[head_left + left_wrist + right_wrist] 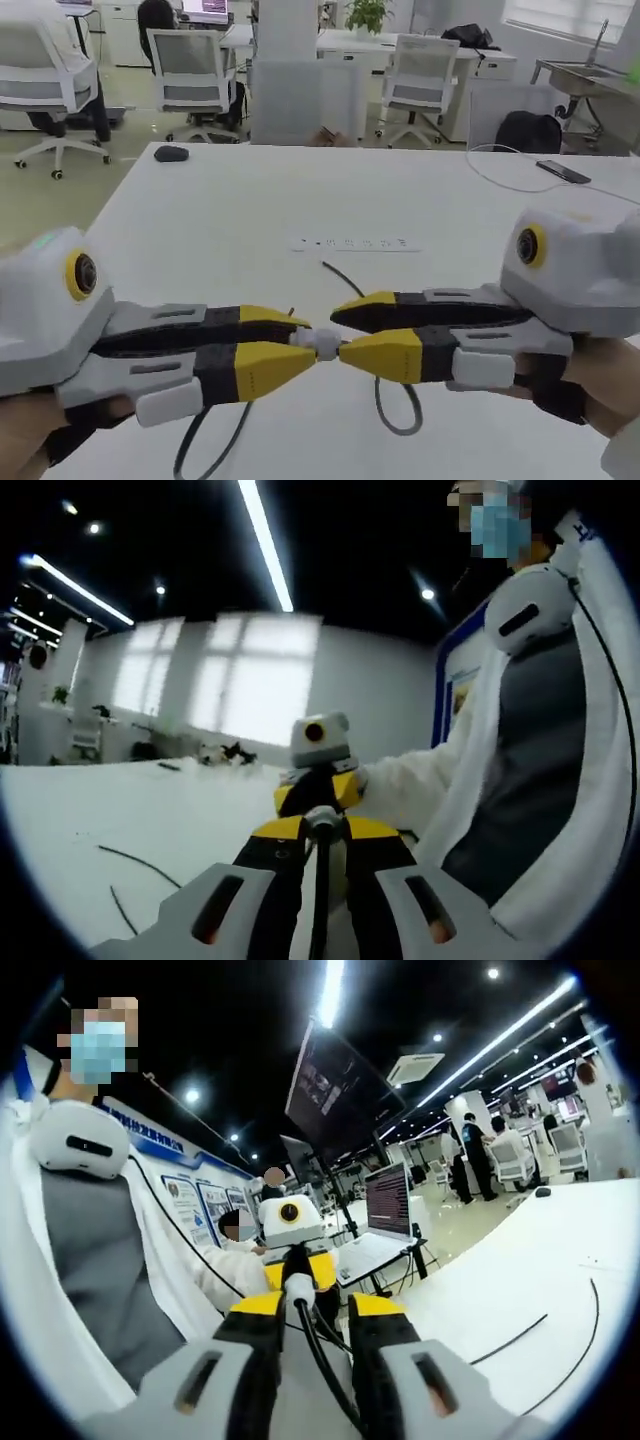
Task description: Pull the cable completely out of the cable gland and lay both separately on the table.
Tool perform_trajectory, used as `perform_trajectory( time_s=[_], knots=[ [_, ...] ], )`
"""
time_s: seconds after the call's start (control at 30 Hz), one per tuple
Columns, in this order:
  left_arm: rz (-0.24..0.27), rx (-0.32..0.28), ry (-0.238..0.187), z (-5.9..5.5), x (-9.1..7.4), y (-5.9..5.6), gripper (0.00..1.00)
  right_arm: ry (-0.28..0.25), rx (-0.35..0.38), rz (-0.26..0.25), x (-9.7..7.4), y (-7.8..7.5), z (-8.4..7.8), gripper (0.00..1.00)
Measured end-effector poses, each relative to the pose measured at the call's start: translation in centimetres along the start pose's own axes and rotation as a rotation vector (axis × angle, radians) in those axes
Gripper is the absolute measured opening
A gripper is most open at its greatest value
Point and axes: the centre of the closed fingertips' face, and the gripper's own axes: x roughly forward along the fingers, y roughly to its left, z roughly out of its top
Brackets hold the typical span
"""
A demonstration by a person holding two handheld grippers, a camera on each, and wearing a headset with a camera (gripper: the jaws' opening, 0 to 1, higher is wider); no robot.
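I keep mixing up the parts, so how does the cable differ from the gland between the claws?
The cable is black; the gland is pale grey. The cable is long and thin, drooping in loops below; the gland is a short stub held up where the left claw and right claw meet. Shared: they are joined, the cable not yet out.

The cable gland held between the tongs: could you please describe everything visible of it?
The small, pale-grey, plastic-looking cable gland sits above the white table, lying horizontally, pinched from either side by the yellow tips of the left tongs and right tongs. A thin black cable runs through it, leaving both ends.
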Motion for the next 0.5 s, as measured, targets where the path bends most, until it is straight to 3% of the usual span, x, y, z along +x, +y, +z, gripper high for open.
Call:
perform_trajectory(
  time_s=[0.2, 0.5],
  knots=[
    [0.000, 0.025, 0.001, 0.0, 0.1, 0.0, 0.15, 0.030, 0.020, 0.021, 0.7, 0.5, -1.0, 0.26],
    [-0.008, 0.069, 0.006, -0.1, 0.3, 0.1, 0.15, 0.033, 0.067, 0.058, 1.0, 1.1, -1.3, 0.14]
  ],
)
